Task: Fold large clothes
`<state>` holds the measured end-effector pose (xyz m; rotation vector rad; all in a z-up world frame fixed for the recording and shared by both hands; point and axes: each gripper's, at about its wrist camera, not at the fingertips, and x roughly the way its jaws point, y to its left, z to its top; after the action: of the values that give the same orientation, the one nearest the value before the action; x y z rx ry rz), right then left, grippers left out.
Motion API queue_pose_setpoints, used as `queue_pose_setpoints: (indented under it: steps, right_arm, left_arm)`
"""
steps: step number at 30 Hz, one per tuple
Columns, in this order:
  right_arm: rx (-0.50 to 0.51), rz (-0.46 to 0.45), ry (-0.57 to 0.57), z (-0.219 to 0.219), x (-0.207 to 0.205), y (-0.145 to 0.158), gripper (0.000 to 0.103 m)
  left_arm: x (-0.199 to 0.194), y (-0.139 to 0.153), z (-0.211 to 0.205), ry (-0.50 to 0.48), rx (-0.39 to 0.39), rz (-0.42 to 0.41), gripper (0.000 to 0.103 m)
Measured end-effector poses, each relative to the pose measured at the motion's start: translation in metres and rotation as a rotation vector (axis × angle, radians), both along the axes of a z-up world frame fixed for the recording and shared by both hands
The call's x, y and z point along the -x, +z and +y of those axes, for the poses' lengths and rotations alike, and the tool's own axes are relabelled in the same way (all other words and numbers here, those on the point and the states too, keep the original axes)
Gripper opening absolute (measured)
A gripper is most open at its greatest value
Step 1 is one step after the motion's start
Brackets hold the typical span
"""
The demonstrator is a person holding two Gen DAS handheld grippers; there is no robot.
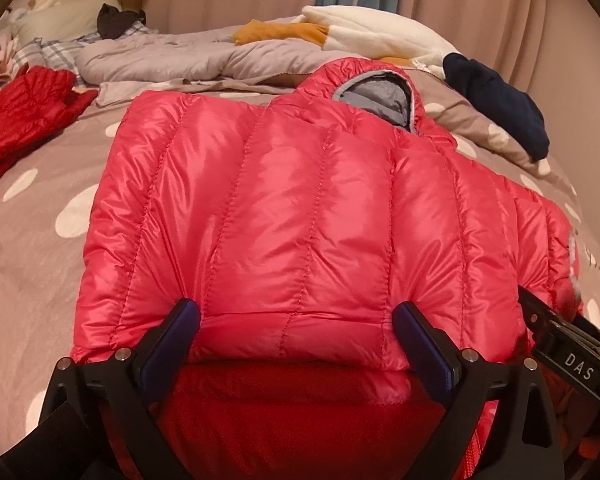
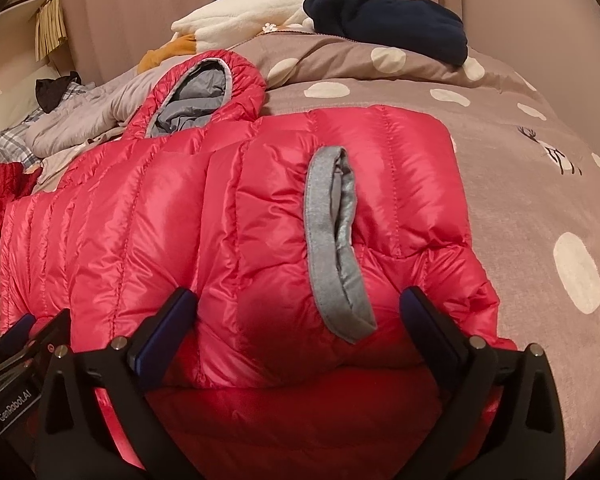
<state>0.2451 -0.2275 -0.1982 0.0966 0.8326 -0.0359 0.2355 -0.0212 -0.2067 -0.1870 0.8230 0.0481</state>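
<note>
A glossy red puffer jacket [image 1: 300,184] lies folded on the bed, its grey-lined hood [image 1: 376,96] at the far end. In the right wrist view the jacket [image 2: 180,220] has a sleeve folded across it, ending in a grey cuff [image 2: 332,240]. My left gripper [image 1: 298,316] stands open, its fingers wide apart over the jacket's near folded edge, with puffed fabric between them. My right gripper [image 2: 296,300] is open in the same way at the near edge by the cuff. Each gripper shows at the edge of the other's view.
The bed has a taupe polka-dot cover [image 1: 40,220]. A second red garment [image 1: 24,116] lies at the left and a navy garment [image 1: 496,108] at the far right. A white blanket [image 1: 380,36], a mustard cloth [image 1: 280,32] and a grey duvet [image 1: 160,56] lie behind. Curtains close off the back.
</note>
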Motion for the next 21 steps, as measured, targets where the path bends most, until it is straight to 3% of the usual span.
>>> queue_pose_setpoints:
  steps: [6,11,16,21]
  right_arm:
    - [-0.030,0.002,0.004,-0.004,-0.001,-0.001,0.103]
    - [-0.038,0.000,0.007,-0.006,-0.001,-0.001,0.103]
    - [-0.033,0.000,0.008,-0.005,-0.001,-0.001,0.103]
    - [-0.037,-0.003,0.008,-0.005,0.000,-0.001,0.103]
  left_arm:
    - [0.002,0.001,0.001,0.007,-0.017,0.003,0.097]
    - [0.015,0.015,0.006,0.099,-0.056,-0.023,0.097]
    - [0.055,0.056,0.035,0.334,-0.089,-0.196,0.097]
    - [0.089,0.084,0.087,0.624,-0.013,-0.283,0.097]
